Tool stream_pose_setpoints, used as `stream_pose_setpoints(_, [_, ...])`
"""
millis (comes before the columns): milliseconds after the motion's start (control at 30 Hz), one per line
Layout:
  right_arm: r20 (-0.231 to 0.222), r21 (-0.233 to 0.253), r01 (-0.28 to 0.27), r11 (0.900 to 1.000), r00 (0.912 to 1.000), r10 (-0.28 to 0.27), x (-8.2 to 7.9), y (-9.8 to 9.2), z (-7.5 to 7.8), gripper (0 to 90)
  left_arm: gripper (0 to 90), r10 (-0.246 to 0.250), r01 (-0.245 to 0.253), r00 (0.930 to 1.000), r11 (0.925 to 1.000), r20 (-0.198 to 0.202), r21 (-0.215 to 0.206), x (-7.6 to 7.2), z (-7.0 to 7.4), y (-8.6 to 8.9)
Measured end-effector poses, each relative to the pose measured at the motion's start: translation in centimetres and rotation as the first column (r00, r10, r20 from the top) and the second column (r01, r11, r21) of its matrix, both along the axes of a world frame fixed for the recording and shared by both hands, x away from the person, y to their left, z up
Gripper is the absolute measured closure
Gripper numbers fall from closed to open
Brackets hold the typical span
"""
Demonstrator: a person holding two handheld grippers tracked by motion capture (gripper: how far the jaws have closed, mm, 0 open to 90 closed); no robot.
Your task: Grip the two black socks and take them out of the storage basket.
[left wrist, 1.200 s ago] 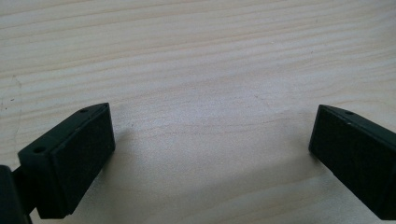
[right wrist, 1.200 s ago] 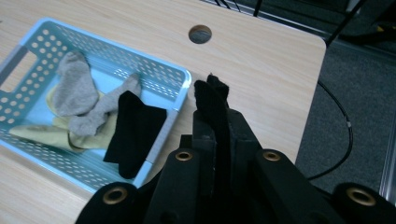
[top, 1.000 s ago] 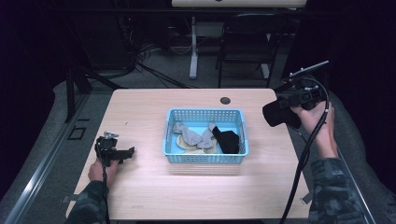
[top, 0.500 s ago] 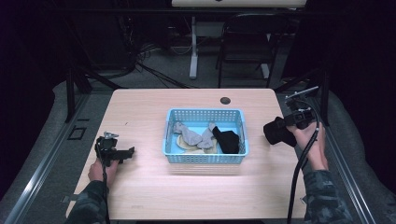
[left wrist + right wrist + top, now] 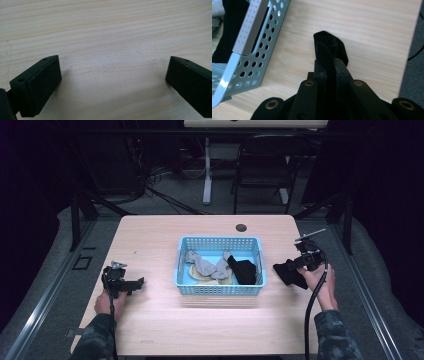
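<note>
A light blue perforated basket (image 5: 219,289) stands mid-table holding grey socks (image 5: 204,265) and a black sock (image 5: 243,271). My right gripper (image 5: 292,267) is shut on another black sock (image 5: 288,274), held low over the table just right of the basket. In the right gripper view that black sock (image 5: 329,47) sticks out past my right gripper (image 5: 329,65), touching the wood beside the basket's corner (image 5: 244,52). My left gripper (image 5: 131,284) rests on the table at the left, open. The left gripper view has my left gripper (image 5: 112,75) spread wide over bare wood.
A dark round grommet (image 5: 241,227) sits in the table's far edge. Behind the table stand a chair (image 5: 267,165) and a white desk leg (image 5: 206,170) among floor cables. Bare wood lies between the left gripper and the basket.
My right gripper came down from high at the table's right edge with the black sock, and now holds it low beside the basket. The left gripper stayed put.
</note>
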State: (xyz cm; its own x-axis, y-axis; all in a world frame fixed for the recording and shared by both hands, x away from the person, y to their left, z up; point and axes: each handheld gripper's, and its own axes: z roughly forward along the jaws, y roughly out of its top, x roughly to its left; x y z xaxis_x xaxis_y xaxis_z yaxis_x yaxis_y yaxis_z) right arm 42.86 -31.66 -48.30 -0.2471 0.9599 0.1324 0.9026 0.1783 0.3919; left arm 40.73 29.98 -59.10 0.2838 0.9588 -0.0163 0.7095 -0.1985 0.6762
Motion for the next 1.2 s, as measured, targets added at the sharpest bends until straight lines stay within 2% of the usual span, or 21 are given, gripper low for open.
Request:
stream_pose_setpoints(67, [-0.012,0.005,0.007,1.0,0.9999,-0.007,0.0,0.3,-1.2,81.3,0.3,0.0,0.0,1.0,1.0,0.0,0.0,0.0,0.0,0.0])
stream_pose_setpoints(233, [-0.03,0.007,0.011,1.0,0.9995,-0.011,-0.2,0.4,-2.3,77.5,0.3,0.0,0.0,1.0,1.0,0.0,0.0,0.0,0.0,0.0])
stream_pose_setpoints(333, [-0.038,0.021,0.008,1.0,0.9993,-0.007,-0.4,0.4,-2.6,65.9,0.3,0.0,0.0,1.0,1.0,0.0,0.0,0.0,0.0,0.0])
stream_pose_setpoints(367, [-0.027,0.024,0.018,1.0,0.9995,-0.017,-0.5,0.4,-2.5,61.5,0.3,0.0,0.0,1.0,1.0,0.0,0.0,0.0,0.0,0.0])
stream_pose_setpoints(433, [-0.015,0.04,0.005,0.999,0.9999,-0.004,-0.7,0.2,-2.0,53.1,0.3,0.0,0.0,1.0,1.0,0.0,0.0,0.0,0.0,0.0])
stream_pose_setpoints(533, [0.03,0.057,0.004,0.998,0.9995,-0.005,-1.0,0.1,-0.9,43.3,0.3,0.0,0.0,1.0,1.0,0.0,0.0,0.0,0.0,0.0])
stream_pose_setpoints(733, [0.1,0.073,-0.008,0.997,0.995,0.001,-1.4,0.4,1.7,23.2,0.3,0.0,0.0,1.0,1.0,0.0,0.0,0.0,0.0,0.0])
stream_pose_setpoints(800, [0.104,0.064,-0.02,0.998,0.9945,0.013,-1.4,0.4,2.1,20.2,0.3,0.0,0.0,1.0,1.0,0.0,0.0,0.0,0.0,0.0])
stream_pose_setpoints(833, [0.123,0.066,-0.027,0.997,0.9922,0.019,-1.4,0.8,2.9,15.6,0.3,0.0,0.0,1.0,1.0,0.0,0.0,0.0,0.0,0.0])
stream_pose_setpoints(933, [0.151,0.066,-0.043,0.997,0.9881,0.032,-1.3,1.4,4.0,13.7,0.3,0.0,0.0,1.0,1.0,0.0,0.0,0.0,0.0,0.0])
stream_pose_setpoints(1200, [0.185,0.055,-0.093,0.994,0.9794,0.081,-0.5,3.3,6.3,6.8,0.3,0.0,0.0,1.0,1.0,0.0,0.0,0.0,0.0,0.0])
